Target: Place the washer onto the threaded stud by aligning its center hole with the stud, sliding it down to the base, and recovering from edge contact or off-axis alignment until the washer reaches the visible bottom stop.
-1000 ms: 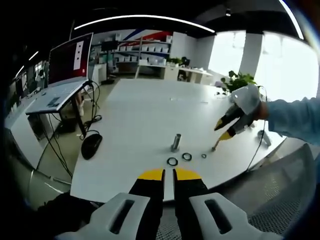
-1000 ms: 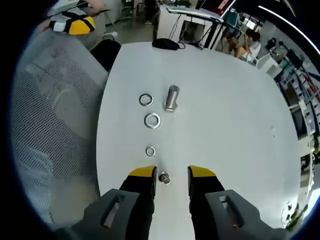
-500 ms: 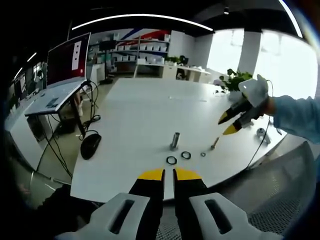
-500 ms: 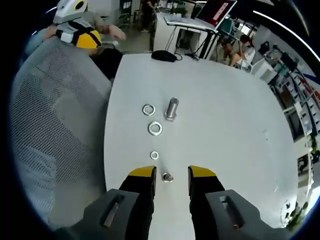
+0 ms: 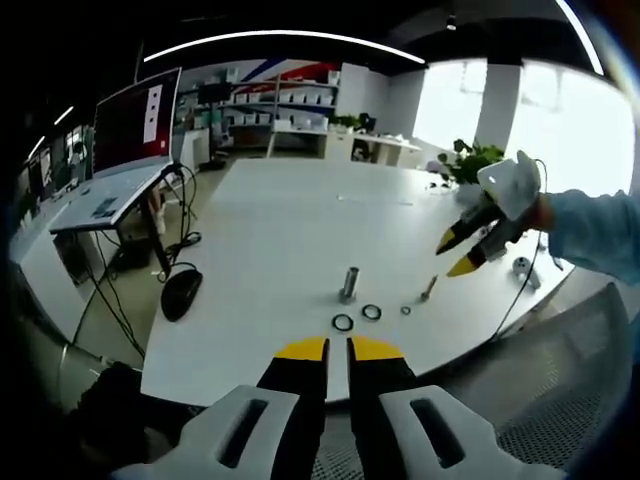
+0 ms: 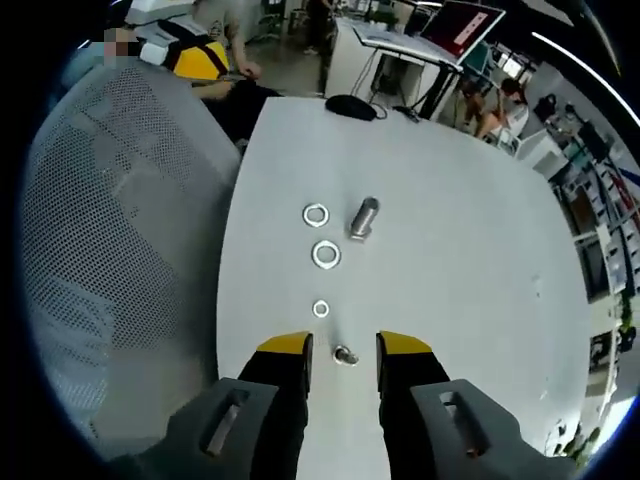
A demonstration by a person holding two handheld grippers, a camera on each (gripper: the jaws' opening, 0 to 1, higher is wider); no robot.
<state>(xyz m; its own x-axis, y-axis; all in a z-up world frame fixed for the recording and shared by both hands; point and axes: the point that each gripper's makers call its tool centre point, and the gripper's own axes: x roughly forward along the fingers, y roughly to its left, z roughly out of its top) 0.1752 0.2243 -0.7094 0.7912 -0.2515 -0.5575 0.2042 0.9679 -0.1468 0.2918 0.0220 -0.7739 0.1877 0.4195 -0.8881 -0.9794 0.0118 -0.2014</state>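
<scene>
A short threaded stud (image 5: 349,283) stands upright on the white table (image 5: 290,220). Beside it lie two larger washers (image 5: 343,322) (image 5: 372,312) and one small washer (image 5: 406,310). In the right gripper view the stud (image 6: 363,217) has washers (image 6: 316,213) (image 6: 325,254) to its left and a small washer (image 6: 321,308) nearer me. My right gripper (image 6: 341,348) is open and hovers over a small bolt (image 6: 346,355) lying on the table; it is in the air at the right (image 5: 462,252). My left gripper (image 5: 337,347) is shut on nothing, off the table's near edge.
A black mouse (image 5: 182,290) lies near the table's left edge, with a laptop on a stand (image 5: 120,160) beyond. A grey mesh chair back (image 6: 110,250) runs along the table edge beside my right gripper. People sit at desks in the background.
The right gripper has lifted up and away from the table, so the bolt and washers look smaller between its jaws. The left gripper has stayed where it was.
</scene>
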